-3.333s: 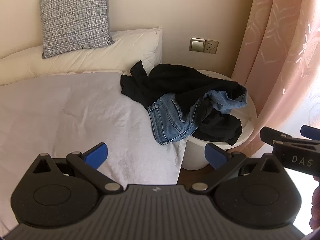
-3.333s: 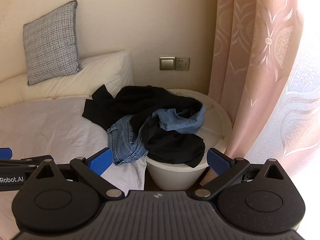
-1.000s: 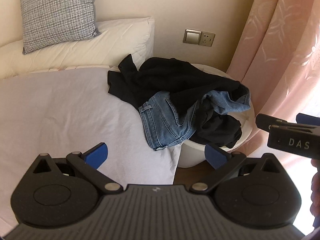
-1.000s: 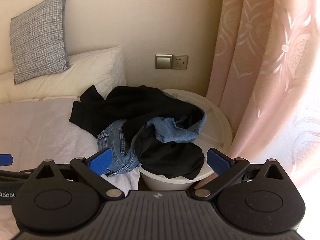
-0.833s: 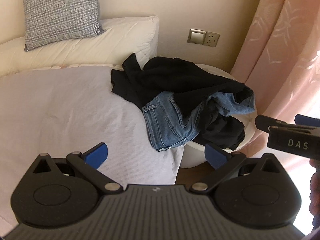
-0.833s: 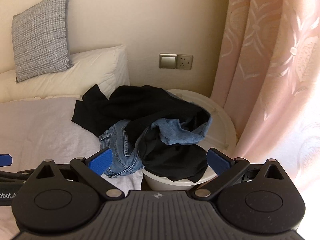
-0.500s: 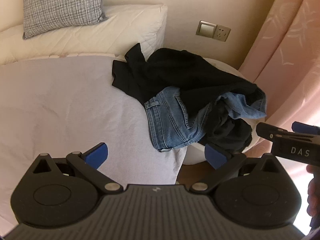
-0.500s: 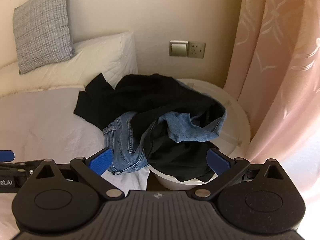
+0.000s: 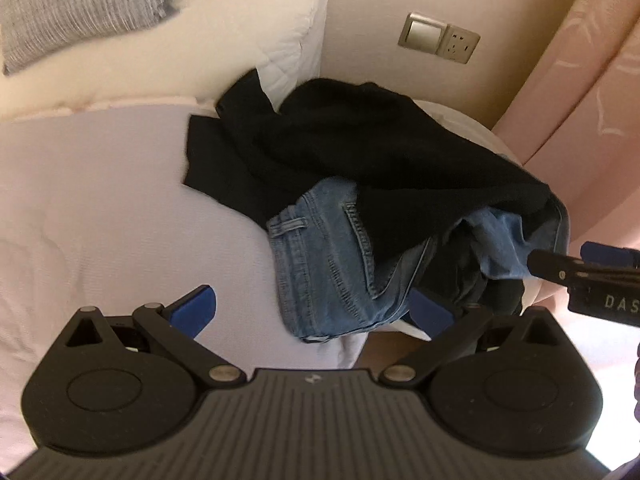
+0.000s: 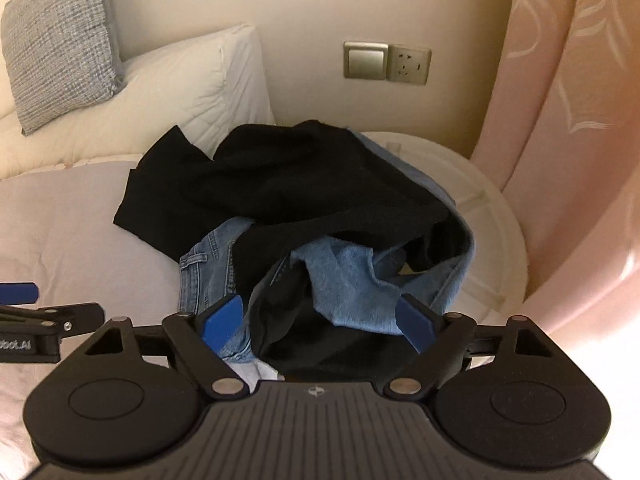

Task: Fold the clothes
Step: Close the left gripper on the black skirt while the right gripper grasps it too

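Right wrist view: looks steeply down on a heap of clothes spilling from a tub onto a bed.
Right tool [image 10: 320, 322]: matt black ribbed body, two flat blue pads; jaws spread but just now narrowing, with denim and black cloth lying between the pads and neither pad seen pressing on them.
Left tool [image 9: 314, 312]: same black plastic build, blue pads spread wide; the hem of the jeans lies between them, untouched as far as I can tell.
Jeans [image 9: 328, 264]: faded blue denim, stitched seams, a belt loop and pocket edge showing; one part lies flat on the bed with its long axis running from near the left tool away towards the heap, the other part is crumpled over the tub [image 10: 496, 216] rim.
Black garment [image 10: 296, 184]: soft, matt, heavily rumpled; draped over the jeans, one flat corner pointing out onto the bed, the rest sagging into the tub.
Tub: round, smooth white plastic, standing beside the bed.
Bed [image 9: 100, 208]: pale sheet, fine weave, slightly creased.
Pillow [image 10: 192, 92]: white, quilted.
Cushion [image 10: 60, 40]: grey woven check, leaning on the wall.
Wall switch [image 10: 366, 60]: brushed metal plate beside a socket.
Curtain [image 10: 572, 120]: pink, pale embroidered motifs.
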Tool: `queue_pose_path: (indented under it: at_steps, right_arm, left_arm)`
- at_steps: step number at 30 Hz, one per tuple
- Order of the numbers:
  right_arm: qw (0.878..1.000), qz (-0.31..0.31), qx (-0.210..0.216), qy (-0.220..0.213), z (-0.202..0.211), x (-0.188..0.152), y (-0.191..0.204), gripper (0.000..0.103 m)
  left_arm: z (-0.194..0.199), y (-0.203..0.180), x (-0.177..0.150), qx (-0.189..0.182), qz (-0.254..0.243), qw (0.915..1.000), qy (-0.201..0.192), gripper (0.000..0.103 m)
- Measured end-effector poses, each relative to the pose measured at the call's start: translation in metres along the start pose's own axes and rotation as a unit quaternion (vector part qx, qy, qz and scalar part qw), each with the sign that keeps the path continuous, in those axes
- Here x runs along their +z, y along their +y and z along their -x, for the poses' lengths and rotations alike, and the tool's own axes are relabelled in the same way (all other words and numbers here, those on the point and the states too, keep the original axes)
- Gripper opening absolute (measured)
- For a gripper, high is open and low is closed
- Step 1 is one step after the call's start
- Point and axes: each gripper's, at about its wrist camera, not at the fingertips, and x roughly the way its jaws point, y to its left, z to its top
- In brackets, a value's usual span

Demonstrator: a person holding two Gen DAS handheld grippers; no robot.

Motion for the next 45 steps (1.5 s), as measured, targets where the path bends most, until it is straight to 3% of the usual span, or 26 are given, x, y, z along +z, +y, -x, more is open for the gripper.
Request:
queue_pose_path:
  at_steps: [10, 17, 21, 23, 25, 28, 32, 33, 35, 38, 42, 43, 44, 45]
  right_arm:
    - [1.000, 0.000, 0.003, 0.019, -0.038, 0.030, -0.031, 0.088]
    - [0.999, -0.026, -0.009, 0.019, -0.049, 0.040, -0.062, 0.094]
    - [0.998, -0.061, -0.005, 0.032, -0.058, 0.042, -0.081, 0.092]
    - [0.993, -0.113, 0.023, 0.039, -0.061, 0.043, -0.095, 0.086]
    - [0.979, -0.191, 0.061, 0.044, -0.067, 0.042, -0.113, 0.084]
    - [0.945, -0.305, 0.104, 0.054, -0.078, 0.038, -0.140, 0.077]
    - [0.898, -0.412, 0.140, 0.068, -0.095, 0.031, -0.169, 0.067]
    - [0.891, -0.425, 0.141, 0.070, -0.098, 0.030, -0.173, 0.066]
    - [0.879, -0.448, 0.143, 0.073, -0.104, 0.029, -0.180, 0.060]
    - [0.866, -0.470, 0.144, 0.088, -0.117, 0.029, -0.186, 0.060]
    - [0.853, -0.493, 0.134, 0.108, -0.137, 0.026, -0.190, 0.060]
    - [0.853, -0.491, 0.140, 0.106, -0.140, 0.027, -0.189, 0.057]
    - [0.854, -0.488, 0.146, 0.104, -0.144, 0.027, -0.187, 0.035]
    - [0.855, -0.485, 0.152, 0.101, -0.147, 0.028, -0.186, 0.021]
  left_arm:
    - [-0.050, -0.016, 0.044, -0.033, -0.021, 0.9989, 0.028, 0.100]
    - [-0.079, -0.027, 0.061, -0.061, -0.047, 0.9962, 0.041, 0.090]
    - [-0.092, -0.045, 0.065, -0.082, -0.090, 0.9916, 0.043, 0.080]
    - [-0.097, -0.056, 0.066, -0.092, -0.114, 0.9884, 0.041, 0.080]
    - [-0.101, -0.069, 0.068, -0.107, -0.138, 0.9840, 0.035, 0.079]
    - [-0.104, -0.092, 0.070, -0.134, -0.175, 0.9751, 0.024, 0.069]
    - [-0.116, -0.126, 0.073, -0.152, -0.216, 0.9643, 0.017, 0.055]
    - [-0.120, -0.133, 0.074, -0.156, -0.223, 0.9621, 0.019, 0.055]
    - [-0.127, -0.144, 0.073, -0.162, -0.241, 0.9569, 0.020, 0.055]
    - [-0.136, -0.158, 0.068, -0.161, -0.283, 0.9453, 0.016, 0.056]
    - [-0.144, -0.157, 0.067, -0.172, -0.285, 0.9426, 0.022, 0.058]
    - [-0.146, -0.156, 0.067, -0.176, -0.283, 0.9426, 0.024, 0.052]
    - [-0.148, -0.155, 0.067, -0.181, -0.280, 0.9425, 0.026, 0.034]
    - [-0.146, -0.153, 0.067, -0.182, -0.276, 0.9436, 0.023, 0.021]
